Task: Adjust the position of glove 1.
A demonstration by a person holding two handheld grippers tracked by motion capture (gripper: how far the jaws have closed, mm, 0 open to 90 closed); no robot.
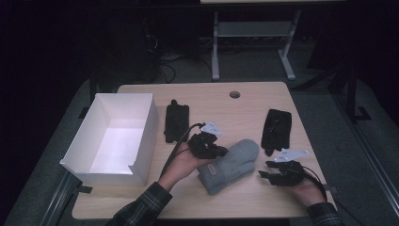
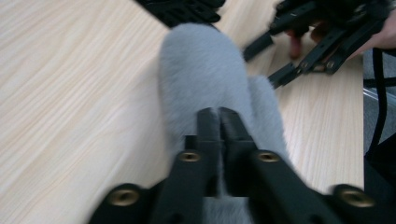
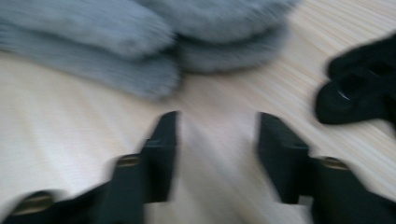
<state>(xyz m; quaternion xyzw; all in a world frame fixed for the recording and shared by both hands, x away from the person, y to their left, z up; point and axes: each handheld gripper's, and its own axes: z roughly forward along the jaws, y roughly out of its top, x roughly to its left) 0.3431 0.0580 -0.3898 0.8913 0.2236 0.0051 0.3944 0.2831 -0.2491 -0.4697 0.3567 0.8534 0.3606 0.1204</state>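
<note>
On the light wooden table [image 1: 263, 188] in a dark room, the left tongs [image 2: 218, 122] pinch the cuff of the grey mitten [image 1: 229, 165] lying mid-table, while the right tongs [image 3: 217, 154] hover wide beside it; that shallow pinch may slip during lifting toward the white box [image 1: 141, 141].

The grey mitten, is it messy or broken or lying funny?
Nothing looks broken or spilled. The grey mitten lies flat but slanted across the table, with the left tool shut on its fuzzy cloth. The right tool is open beside it, holding nothing. Two black gloves lie farther back, and the white box stands upright.
</note>
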